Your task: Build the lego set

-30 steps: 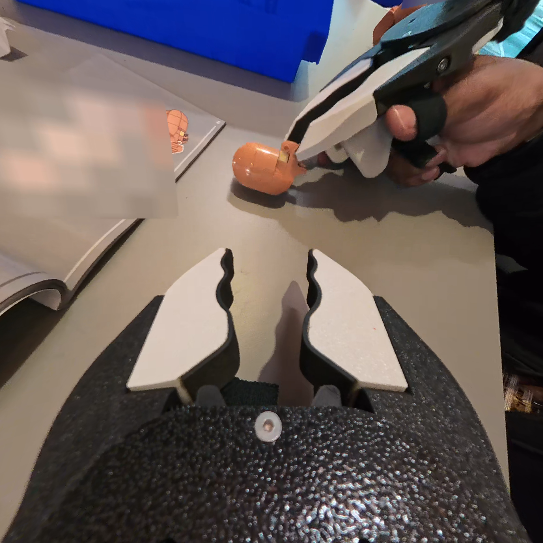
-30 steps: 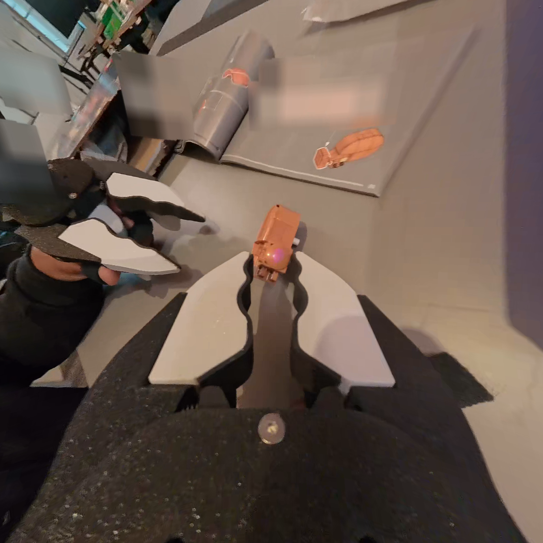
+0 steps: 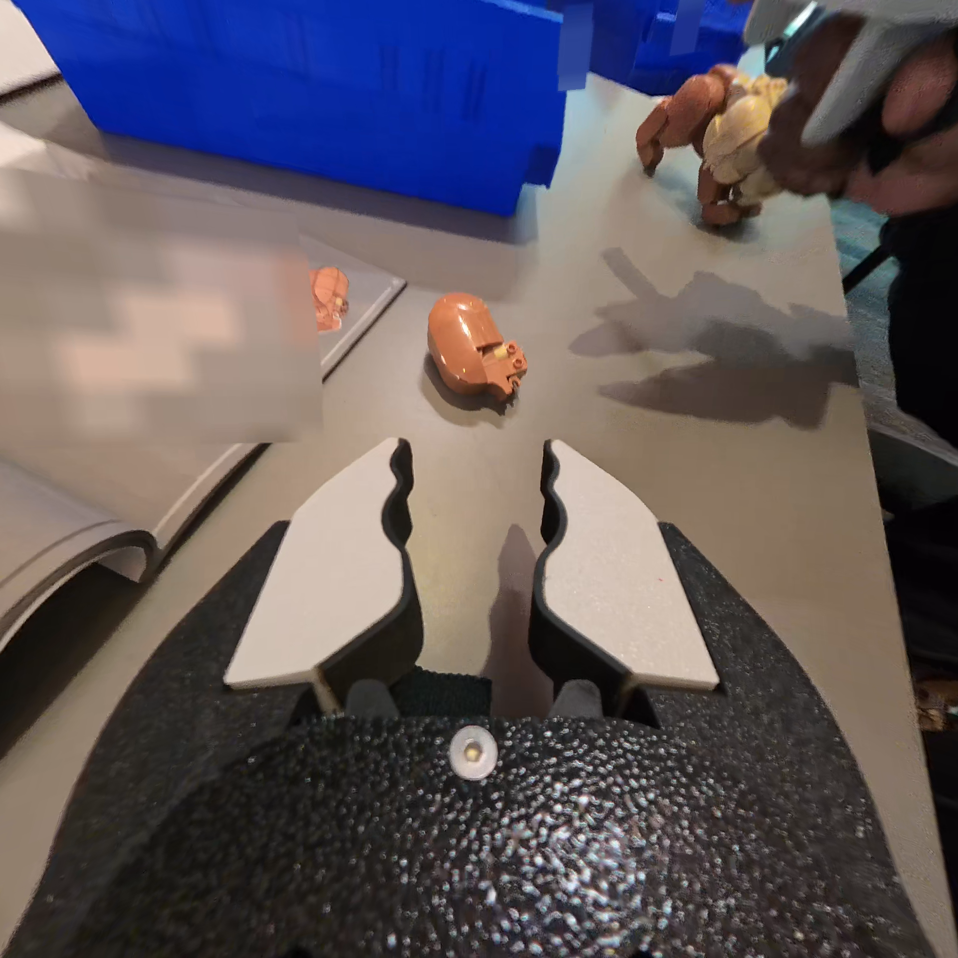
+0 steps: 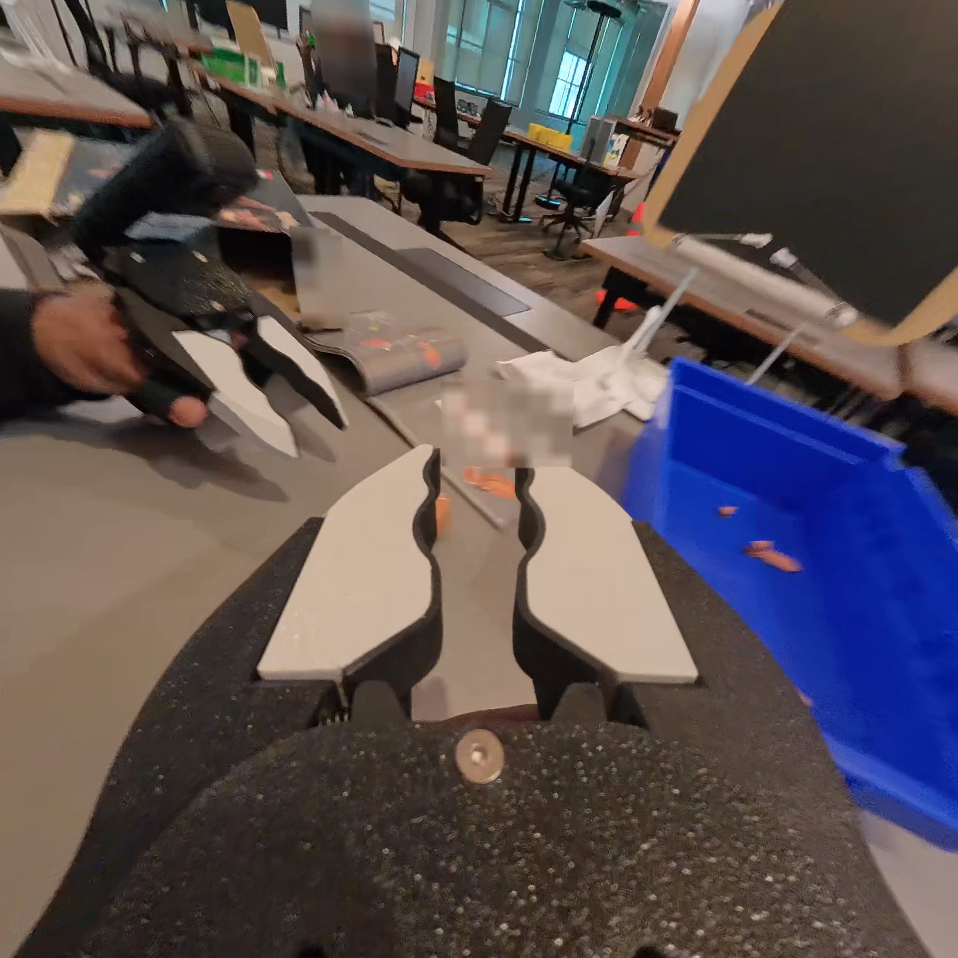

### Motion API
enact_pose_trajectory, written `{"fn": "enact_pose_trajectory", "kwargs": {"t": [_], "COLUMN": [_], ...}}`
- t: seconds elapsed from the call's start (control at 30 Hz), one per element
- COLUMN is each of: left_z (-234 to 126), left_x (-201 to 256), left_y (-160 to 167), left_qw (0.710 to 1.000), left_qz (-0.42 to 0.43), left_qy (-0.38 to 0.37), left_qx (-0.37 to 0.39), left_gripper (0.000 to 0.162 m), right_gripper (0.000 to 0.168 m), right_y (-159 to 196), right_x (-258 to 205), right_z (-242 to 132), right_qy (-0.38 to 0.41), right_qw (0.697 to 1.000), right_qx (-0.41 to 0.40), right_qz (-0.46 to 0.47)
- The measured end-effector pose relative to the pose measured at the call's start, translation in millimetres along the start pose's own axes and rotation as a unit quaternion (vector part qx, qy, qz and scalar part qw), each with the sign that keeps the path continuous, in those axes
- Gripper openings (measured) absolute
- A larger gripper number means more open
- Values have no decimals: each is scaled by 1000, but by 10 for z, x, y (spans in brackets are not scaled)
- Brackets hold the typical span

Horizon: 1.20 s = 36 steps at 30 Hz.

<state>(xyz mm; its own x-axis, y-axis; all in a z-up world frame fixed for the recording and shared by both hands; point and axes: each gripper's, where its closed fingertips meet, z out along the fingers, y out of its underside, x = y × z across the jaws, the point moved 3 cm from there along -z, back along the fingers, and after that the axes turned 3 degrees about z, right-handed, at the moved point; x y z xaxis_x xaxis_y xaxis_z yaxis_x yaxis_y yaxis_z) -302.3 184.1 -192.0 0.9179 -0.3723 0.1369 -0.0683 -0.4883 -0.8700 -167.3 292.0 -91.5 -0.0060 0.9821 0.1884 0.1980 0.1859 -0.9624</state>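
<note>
An orange-brown rounded lego piece (image 3: 474,352) lies alone on the grey table (image 3: 648,518), a short way ahead of my left gripper (image 3: 477,451). The left gripper is open and empty, just above the table. A brown and cream lego figure (image 3: 715,135) stands at the far right, partly hidden by my right gripper (image 3: 855,67), which is raised and blurred. In the right wrist view my right gripper (image 4: 477,464) is open and empty. A sliver of the orange piece (image 4: 442,510) shows behind its left finger. The left gripper (image 4: 290,409) is off to the left.
An open instruction booklet (image 3: 363,321) lies at the left. A blue bin (image 3: 311,93) stands behind the piece; in the right wrist view the blue bin (image 4: 777,466) holds a few small orange parts (image 4: 770,554). White plastic bags (image 4: 596,383) lie beyond. The table edge (image 3: 871,466) runs along the right. The left gripper's tips are roughly 15 cm from the right gripper's. My right tips are about 15 cm from the orange-brown rounded lego piece (image 3: 474,352), my left tips only 7 cm.
My right gripper has let go of the orange piece and lifted up and away to the right. The piece now lies free on the table, turned round. The left gripper stays open.
</note>
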Motion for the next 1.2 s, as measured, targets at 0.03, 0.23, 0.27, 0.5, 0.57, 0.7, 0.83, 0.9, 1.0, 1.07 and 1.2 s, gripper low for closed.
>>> {"fn": "enact_pose_trajectory", "kwargs": {"t": [0.03, 0.23, 0.27, 0.5, 0.57, 0.7, 0.83, 0.9, 1.0, 1.07, 1.2], "left_z": [-13, -53, -61, -77, -82, -120, -136, -138, -146, -150, -151], "left_x": [-12, -121, -138, -243, -255, -270, -273, -274, -273, -273, -268], "left_y": [-31, -106, -122, -155, -157, -174, -147, -123, -99, -87, -76], "left_qw": [1000, 998, 998, 997, 997, 995, 996, 996, 996, 997, 997], "left_qz": [9, 26, 23, -10, -18, -29, -37, -43, -48, -49, -48], "left_qy": [-7, -31, -32, -30, -27, -22, -17, -17, -17, -19, -22], "left_qx": [12, 50, 57, 72, 74, 88, 83, 75, 69, 65, 61], "left_gripper": [48, 47, 46, 46, 46, 45, 45, 46, 46, 46, 45], "right_gripper": [26, 23, 22, 23, 25, 26, 29, 29, 30, 31, 31], "right_y": [-40, 135, 213, 728, 888, 1084, 1186, 1214, 1262, 1308, 1388], "right_x": [127, 1000, 1169, 2063, 2223, 2380, 2390, 2401, 2428, 2458, 2517], "right_z": [-70, -85, -26, 812, 1032, 1243, 1228, 1244, 1327, 1385, 1457], "right_qy": [13, 22, 18, -1, 17, 36, 36, 31, 23, 18, 17], "right_qw": [999, 978, 974, 954, 942, 927, 914, 908, 899, 894, 888], "right_qx": [-10, -142, -168, -297, -331, -370, -405, -418, -436, -445, -458], "right_qz": [-28, -151, -150, 44, 52, 51, 11, -13, -31, -44, -33]}}
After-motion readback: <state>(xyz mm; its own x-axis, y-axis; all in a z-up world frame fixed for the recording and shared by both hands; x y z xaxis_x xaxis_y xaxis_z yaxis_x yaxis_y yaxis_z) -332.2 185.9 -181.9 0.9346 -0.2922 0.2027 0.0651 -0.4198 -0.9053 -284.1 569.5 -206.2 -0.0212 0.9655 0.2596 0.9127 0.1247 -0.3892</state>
